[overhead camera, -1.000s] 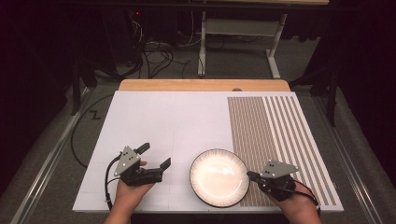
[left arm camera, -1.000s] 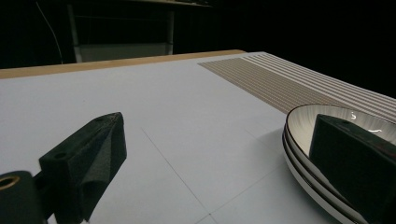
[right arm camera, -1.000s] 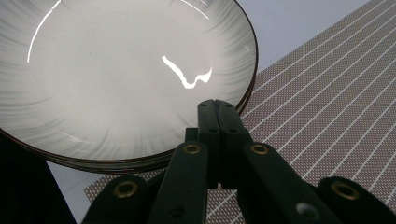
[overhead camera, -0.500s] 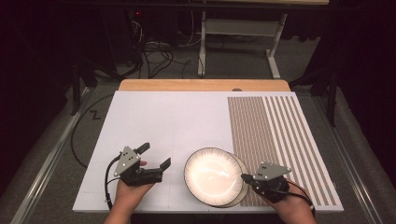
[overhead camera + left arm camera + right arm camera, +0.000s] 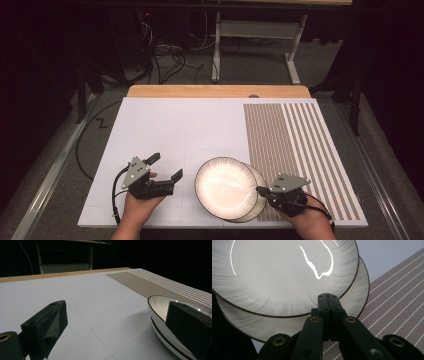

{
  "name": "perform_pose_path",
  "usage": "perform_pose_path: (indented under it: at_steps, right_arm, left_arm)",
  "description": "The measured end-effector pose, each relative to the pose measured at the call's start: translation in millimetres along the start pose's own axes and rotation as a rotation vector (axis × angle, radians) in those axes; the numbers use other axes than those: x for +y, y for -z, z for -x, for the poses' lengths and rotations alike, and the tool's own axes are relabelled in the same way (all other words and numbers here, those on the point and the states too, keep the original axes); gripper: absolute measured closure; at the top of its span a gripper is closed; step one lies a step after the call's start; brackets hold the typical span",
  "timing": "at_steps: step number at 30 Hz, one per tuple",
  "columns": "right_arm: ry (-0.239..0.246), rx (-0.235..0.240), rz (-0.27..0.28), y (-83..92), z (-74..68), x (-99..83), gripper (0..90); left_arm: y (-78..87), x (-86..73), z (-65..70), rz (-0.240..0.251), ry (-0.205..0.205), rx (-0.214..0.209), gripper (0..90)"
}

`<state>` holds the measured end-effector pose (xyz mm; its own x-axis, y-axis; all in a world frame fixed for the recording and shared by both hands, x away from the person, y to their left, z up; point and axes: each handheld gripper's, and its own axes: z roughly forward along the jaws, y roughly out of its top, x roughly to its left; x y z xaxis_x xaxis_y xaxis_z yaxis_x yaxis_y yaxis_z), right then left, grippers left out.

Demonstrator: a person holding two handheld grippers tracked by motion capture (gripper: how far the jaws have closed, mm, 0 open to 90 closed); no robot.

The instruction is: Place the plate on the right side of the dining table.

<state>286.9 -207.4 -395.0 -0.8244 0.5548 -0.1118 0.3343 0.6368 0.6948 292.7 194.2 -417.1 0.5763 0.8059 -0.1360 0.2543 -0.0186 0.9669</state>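
Two white plates with thin dark rims lie stacked near the table's front edge. The upper plate (image 5: 225, 185) (image 5: 287, 277) (image 5: 160, 305) sits shifted left off the lower plate (image 5: 250, 214) (image 5: 249, 320) (image 5: 165, 340), which shows as a crescent on the right. My right gripper (image 5: 260, 190) (image 5: 327, 296) is shut, with its joined tips against the near-right rim of the upper plate and nothing between the jaws. My left gripper (image 5: 165, 166) (image 5: 120, 325) is held just left of the plates, open and holding nothing.
The plates rest on a white mat (image 5: 200, 130) whose right part carries brown stripes (image 5: 295, 140). A wooden table edge (image 5: 215, 91) runs along the back. Cables and a table frame (image 5: 250, 30) stand on the dark floor beyond.
The upper plate has slid left off the lower one, which now shows at the right. My right gripper followed it slightly left. The left gripper stayed put.
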Motion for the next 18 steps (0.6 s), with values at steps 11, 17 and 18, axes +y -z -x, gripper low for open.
perform_pose_path:
  at_steps: [11,17,18]
  right_arm:
    - [-0.008,0.004,0.003,-1.7,0.6,0.2,90.0]
    - [-0.004,0.014,0.002,-3.1,0.0,0.6,90.0]
    - [0.001,0.017,-0.003,-4.2,-0.6,0.9,90.0]
  left_arm:
    - [0.1,0.0,-0.6,0.0,0.003,0.0,4.8]
    - [0.0,0.0,-0.6,-0.001,0.003,-0.001,4.8]
    - [0.1,0.0,-0.7,0.0,0.004,0.0,4.8]
